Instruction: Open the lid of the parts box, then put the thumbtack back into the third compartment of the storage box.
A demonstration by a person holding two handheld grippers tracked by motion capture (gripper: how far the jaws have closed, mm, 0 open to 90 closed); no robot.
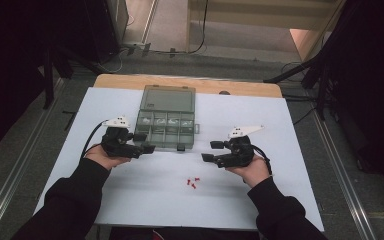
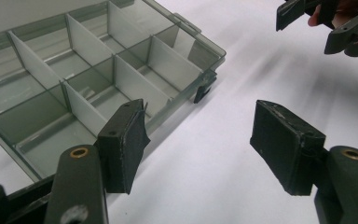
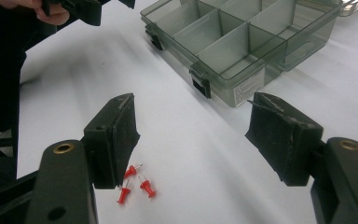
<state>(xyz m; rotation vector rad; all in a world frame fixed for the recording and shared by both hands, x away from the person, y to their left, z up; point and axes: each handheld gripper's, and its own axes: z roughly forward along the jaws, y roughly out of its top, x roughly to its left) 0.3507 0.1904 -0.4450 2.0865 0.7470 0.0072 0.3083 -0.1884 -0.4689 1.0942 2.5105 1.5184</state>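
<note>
A grey see-through compartment box [image 1: 166, 131] lies open on the white sheet, its lid [image 1: 169, 98] folded back flat. Small pale items sit in its far row of compartments. Three red push pins [image 1: 193, 182] lie loose in front of it. My left gripper [image 1: 145, 142] hovers at the box's near left corner, open, with nothing between its pads [image 2: 121, 144]; the box rim [image 2: 213, 49] lies just past them. My right gripper [image 1: 211, 151] is open to the right of the box. Its jaws [image 3: 192, 112] stand above the sheet, with the push pins [image 3: 133, 182] by the left pad.
The white sheet [image 1: 280, 190] covers a wooden table whose edge [image 1: 180, 82] shows at the back. Dark stands and cables line both sides on the floor. A latch [image 3: 200, 87] sticks out from the box's front wall.
</note>
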